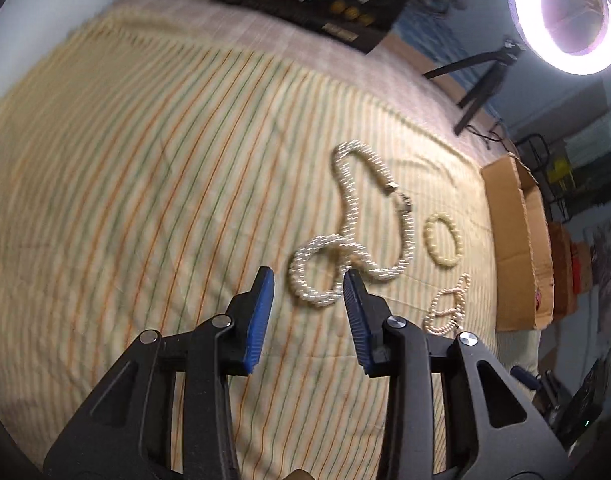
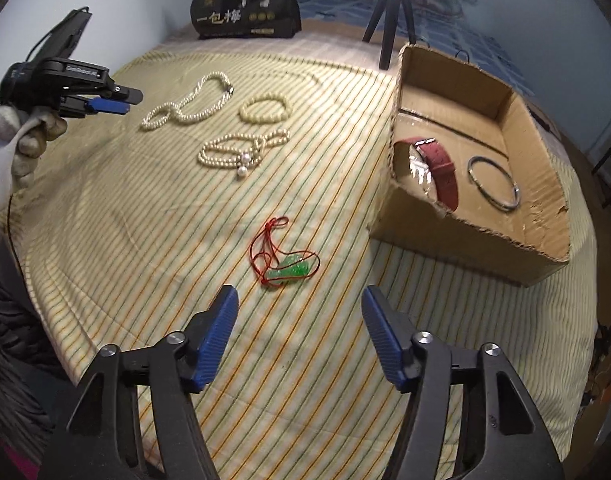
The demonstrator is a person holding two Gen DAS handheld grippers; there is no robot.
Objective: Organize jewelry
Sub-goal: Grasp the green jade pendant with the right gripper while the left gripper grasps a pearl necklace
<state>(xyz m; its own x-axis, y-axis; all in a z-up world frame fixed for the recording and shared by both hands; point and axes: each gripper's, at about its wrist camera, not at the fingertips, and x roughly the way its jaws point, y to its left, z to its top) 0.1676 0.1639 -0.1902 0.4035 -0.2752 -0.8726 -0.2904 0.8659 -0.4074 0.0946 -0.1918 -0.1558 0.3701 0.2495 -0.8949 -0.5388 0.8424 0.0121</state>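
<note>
About a third of the sorting looks done, judging by what lies where on the striped bed cover (image 2: 145, 240). Far to the left, the left tongs (image 2: 119, 102), held in a gloved hand (image 2: 29, 136), hang above the cloth with their blue pads apart and nothing between them; in their own view they point down at the thick pearl rope necklace (image 1: 347, 240), whose near loop lies just beyond the tips, untouched. To the right of that rope lies a cream bead bracelet (image 2: 264, 109), and just nearer than it a thinner multi-strand pearl necklace (image 2: 241, 150) with a drop pendant, both loose on the cover. Nearer still, toward the middle, lies a green pendant on a red cord (image 2: 287, 258); the right tongs (image 2: 301, 312) hover short of it, standing wide with nothing in them. So four pieces are still out. On the right stands the open cardboard box (image 2: 465, 240), and inside it already lie a red-strapped watch (image 2: 437, 172) and a thin metal bangle (image 2: 493, 182), well apart on its floor. I judge that each hand is lining up on its own piece, the rope on the left and the pendant nearer, and neither grasp has begun. At the far edge a dark printed package (image 2: 245, 4) and a small tripod (image 2: 389, 20) stand clear of it all.
</note>
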